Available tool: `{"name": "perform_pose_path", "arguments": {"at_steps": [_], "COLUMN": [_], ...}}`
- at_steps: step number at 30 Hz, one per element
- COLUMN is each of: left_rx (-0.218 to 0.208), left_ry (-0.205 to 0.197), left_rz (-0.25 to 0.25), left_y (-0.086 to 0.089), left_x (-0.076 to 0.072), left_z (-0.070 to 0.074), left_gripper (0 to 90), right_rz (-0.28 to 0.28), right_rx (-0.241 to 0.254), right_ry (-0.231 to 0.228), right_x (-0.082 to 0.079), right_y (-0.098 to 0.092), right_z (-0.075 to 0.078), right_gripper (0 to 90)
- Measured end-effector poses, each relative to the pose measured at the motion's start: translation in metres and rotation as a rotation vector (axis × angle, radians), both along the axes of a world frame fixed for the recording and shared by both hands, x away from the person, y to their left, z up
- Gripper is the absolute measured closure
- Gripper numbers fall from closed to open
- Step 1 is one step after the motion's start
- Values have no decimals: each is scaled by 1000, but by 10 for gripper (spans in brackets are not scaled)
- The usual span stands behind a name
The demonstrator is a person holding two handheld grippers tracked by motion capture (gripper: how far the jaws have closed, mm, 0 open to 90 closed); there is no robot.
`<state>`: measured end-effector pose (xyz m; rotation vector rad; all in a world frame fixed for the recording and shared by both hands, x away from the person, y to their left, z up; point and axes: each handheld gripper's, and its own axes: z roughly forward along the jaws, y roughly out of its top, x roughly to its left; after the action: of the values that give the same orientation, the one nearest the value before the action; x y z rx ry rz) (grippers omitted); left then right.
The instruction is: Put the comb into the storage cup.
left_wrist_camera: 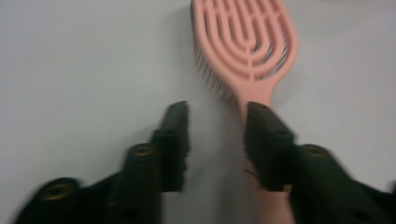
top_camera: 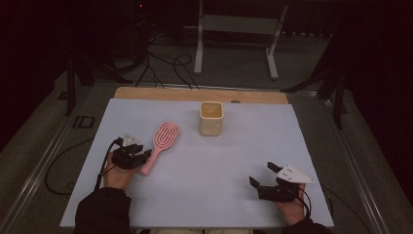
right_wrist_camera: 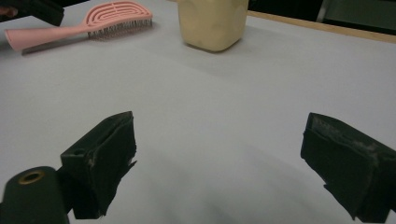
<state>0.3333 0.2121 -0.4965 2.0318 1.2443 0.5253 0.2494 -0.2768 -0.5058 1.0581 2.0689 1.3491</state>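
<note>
A pink vented hairbrush lies flat on the pale sheet, head toward the far side, handle toward the person. My left gripper sits at the handle end. In the left gripper view its jaws stand partly apart with bare sheet in the gap, and the handle of the hairbrush runs under the right jaw, not pinched. My right gripper rests near the front right, open wide with nothing between its jaws. The hairbrush lies far off in the right gripper view.
A cream square cup stands upright at the back middle of the sheet; the same cup is ahead of the right gripper. A wooden strip edges the far side. Cables and a metal stand lie beyond on the floor.
</note>
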Motion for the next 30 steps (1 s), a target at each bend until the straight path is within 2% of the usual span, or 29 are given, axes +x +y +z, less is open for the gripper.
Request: {"name": "perform_pose_path", "arguments": {"at_steps": [2, 5, 9, 15, 20, 23, 30], "left_rx": [-11, -49, -86, -91, -86, -84, -84], "left_ry": [-42, -91, -151, -191, -200, -213, -268], "left_rz": [27, 61, 74, 64, 56, 39, 26], "left_y": [1, 4, 6, 6, 6, 7, 9], "left_x": [-3, -9, -19, -32, -37, -46, -59], "left_z": [3, 9, 17, 24, 24, 23, 25], "left_gripper": [459, 358, 241, 151, 101, 16, 1], "right_rz": [0, 1, 0, 3, 2, 5, 11], "right_rx": [0, 1, 2, 3, 4, 7, 20], "right_ry": [0, -1, -1, -7, -8, -11, -23], "right_x": [0, 0, 0, 0, 0, -1, -2], "right_y": [0, 0, 0, 1, 0, 0, 0], "right_z": [0, 0, 0, 0, 0, 1, 3], "right_gripper": [99, 99, 99, 99, 99, 99, 99]}}
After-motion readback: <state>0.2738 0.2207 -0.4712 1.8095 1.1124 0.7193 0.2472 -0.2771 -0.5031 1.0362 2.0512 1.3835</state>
